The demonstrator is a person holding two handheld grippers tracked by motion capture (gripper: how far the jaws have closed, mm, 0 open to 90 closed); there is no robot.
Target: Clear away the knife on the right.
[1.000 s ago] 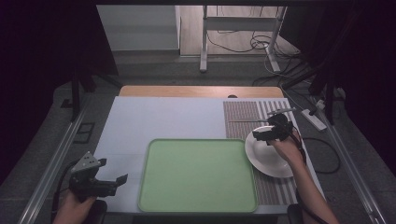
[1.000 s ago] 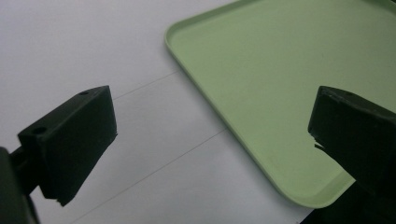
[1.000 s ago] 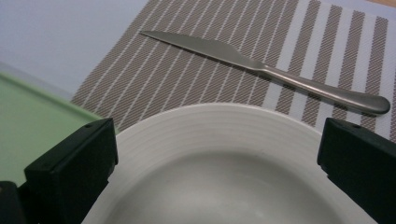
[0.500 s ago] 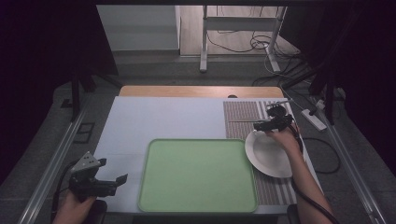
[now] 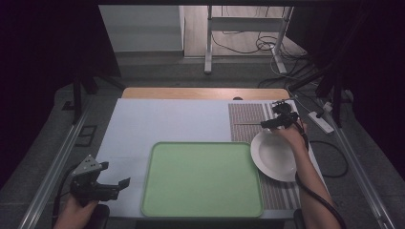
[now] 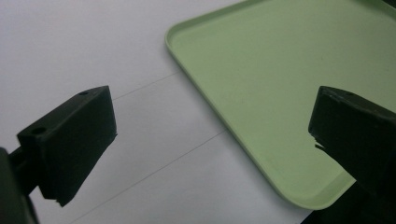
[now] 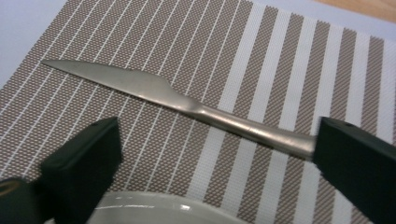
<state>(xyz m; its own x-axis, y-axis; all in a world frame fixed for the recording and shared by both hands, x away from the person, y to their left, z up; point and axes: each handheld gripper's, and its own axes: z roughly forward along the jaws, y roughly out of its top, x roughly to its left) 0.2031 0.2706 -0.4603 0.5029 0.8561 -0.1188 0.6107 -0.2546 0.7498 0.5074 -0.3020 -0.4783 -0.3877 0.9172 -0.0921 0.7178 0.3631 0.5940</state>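
Knife [image 7: 187,105]: plain steel, one piece, lying flat on my striped mat [image 7: 261,56] near the table's far right corner, beside the plate [image 5: 274,155]. Right gripper [image 7: 215,154]: jaws wide, just been closing, nothing between them. Left gripper [image 6: 210,144]: wide, empty, by the tray [image 6: 280,70].

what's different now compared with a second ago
The right gripper has left the white plate and moved toward the table's far edge, over the knife on the striped placemat; its jaws have just been closing slightly, gripping nothing. The left gripper, green tray and plate stayed put.
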